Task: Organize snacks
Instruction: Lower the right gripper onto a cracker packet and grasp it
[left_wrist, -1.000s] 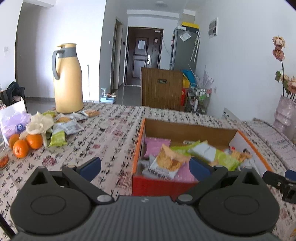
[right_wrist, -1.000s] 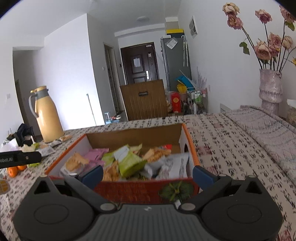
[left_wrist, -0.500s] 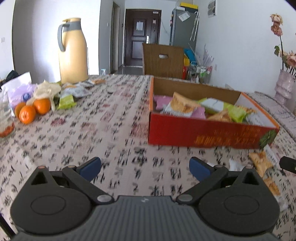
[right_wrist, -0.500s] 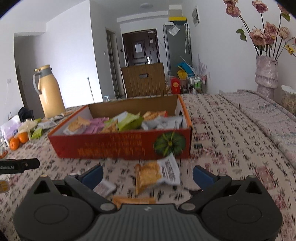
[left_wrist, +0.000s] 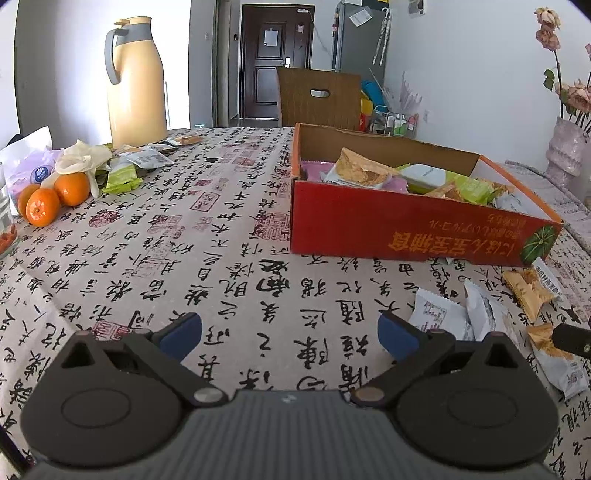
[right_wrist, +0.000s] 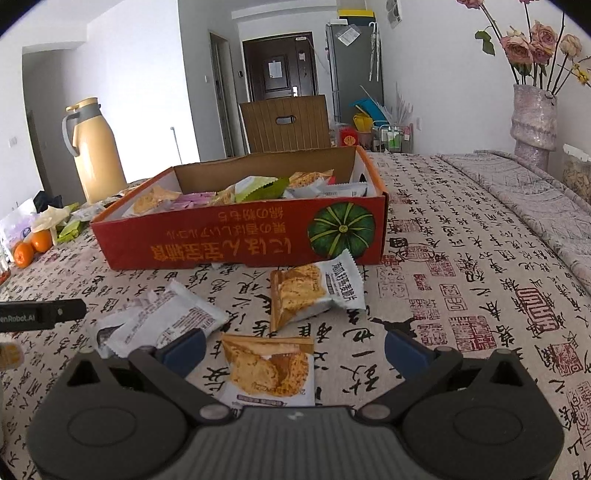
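Note:
A red cardboard box (left_wrist: 406, 229) (right_wrist: 236, 236) full of snack packets stands on the patterned tablecloth. Several loose packets lie in front of it: a brown-and-white one (right_wrist: 314, 291), another (right_wrist: 269, 369) lying between my right gripper's fingers, and white ones (right_wrist: 162, 325) (left_wrist: 439, 317). More packets (left_wrist: 144, 158) lie by the thermos. My right gripper (right_wrist: 293, 349) is open, low over the packets. My left gripper (left_wrist: 288, 332) is open and empty over bare cloth, left of the packets.
A tall beige thermos (left_wrist: 136, 81) stands at the far left. Oranges (left_wrist: 55, 195) and a plastic bag (left_wrist: 29, 162) lie at the left edge. A vase of flowers (right_wrist: 533, 118) stands at the far right. A wooden chair (left_wrist: 317, 99) is behind the table.
Both grippers have pulled back from over the box and dropped low toward the table in front of it. The loose packets have come into view. Both grippers stay open.

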